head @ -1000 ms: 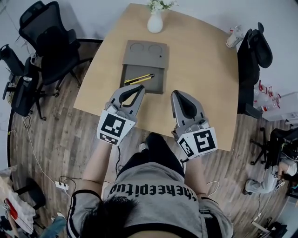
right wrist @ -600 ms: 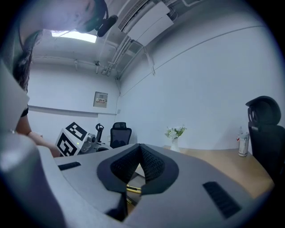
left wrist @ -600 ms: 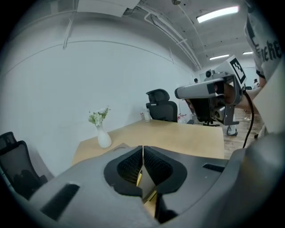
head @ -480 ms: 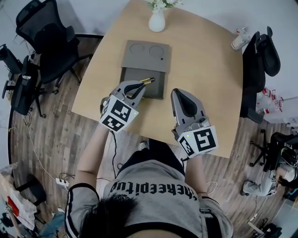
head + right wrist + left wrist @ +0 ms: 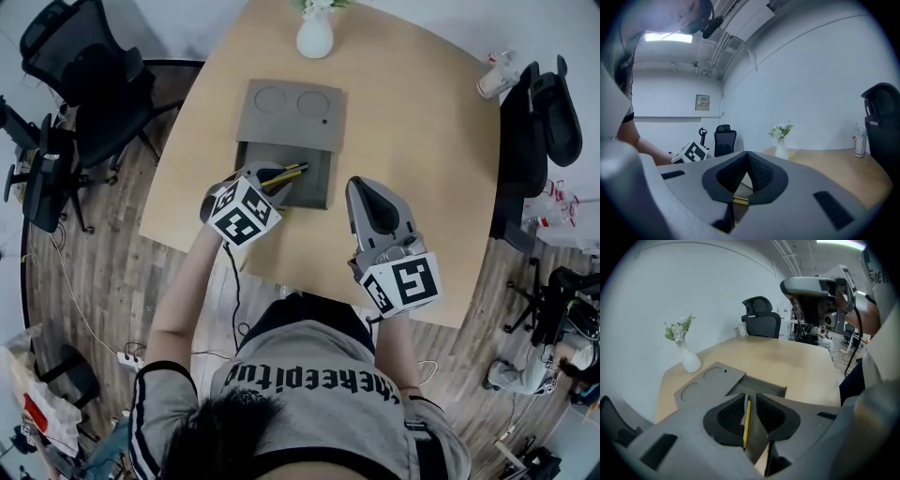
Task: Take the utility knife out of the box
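Note:
The grey box [image 5: 291, 117] lies open on the wooden table, its lid with two round hollows folded back. The yellow and black utility knife [image 5: 289, 172] lies in its tray. My left gripper [image 5: 271, 180] is tilted down into the tray's near left corner, over the knife's near end. In the left gripper view its jaws have just been opening, and the left gripper [image 5: 750, 399] now stands with a narrow gap; the knife [image 5: 746, 420] shows lengthwise in that gap, the pads not pressing on it. My right gripper [image 5: 362, 186] hovers to the right of the box, and the right gripper [image 5: 746, 155] has its tips together, holding nothing.
A white vase [image 5: 314, 36] with flowers stands at the table's far edge behind the box. A bottle [image 5: 497, 75] sits at the far right corner. Black office chairs [image 5: 89, 80] stand to the left and right of the table.
My left gripper has moved forward and down from the table's near edge into the box's tray, over the knife. The right gripper has moved slightly forward.

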`<action>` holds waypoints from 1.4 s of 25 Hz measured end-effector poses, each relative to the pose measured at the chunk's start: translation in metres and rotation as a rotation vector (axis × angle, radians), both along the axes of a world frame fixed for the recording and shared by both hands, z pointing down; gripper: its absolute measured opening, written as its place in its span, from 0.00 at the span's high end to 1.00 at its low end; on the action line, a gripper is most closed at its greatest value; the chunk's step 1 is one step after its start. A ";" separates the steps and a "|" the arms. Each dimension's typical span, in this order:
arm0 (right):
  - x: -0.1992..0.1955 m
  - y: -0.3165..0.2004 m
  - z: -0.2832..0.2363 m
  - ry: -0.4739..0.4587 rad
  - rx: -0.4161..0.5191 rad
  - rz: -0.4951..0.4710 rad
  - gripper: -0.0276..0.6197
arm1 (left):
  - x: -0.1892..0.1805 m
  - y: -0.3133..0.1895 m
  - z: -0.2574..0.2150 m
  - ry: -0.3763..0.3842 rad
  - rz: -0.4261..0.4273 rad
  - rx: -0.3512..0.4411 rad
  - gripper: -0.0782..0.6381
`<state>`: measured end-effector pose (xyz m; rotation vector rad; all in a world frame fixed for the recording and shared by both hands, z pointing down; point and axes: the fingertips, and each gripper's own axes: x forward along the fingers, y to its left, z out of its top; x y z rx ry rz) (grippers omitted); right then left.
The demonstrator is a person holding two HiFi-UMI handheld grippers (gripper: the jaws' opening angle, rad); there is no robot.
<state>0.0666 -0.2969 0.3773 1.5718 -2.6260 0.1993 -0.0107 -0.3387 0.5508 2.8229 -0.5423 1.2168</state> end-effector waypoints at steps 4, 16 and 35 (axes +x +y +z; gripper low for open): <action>0.007 -0.012 0.010 -0.008 -0.026 -0.003 0.95 | 0.002 -0.012 0.022 -0.048 0.004 -0.043 0.77; 0.019 -0.033 0.031 -0.023 -0.078 -0.016 0.95 | -0.001 -0.027 0.075 -0.177 0.038 -0.186 0.70; 0.026 -0.048 0.043 -0.030 -0.104 -0.022 0.95 | -0.007 -0.031 0.102 -0.192 0.017 -0.285 0.69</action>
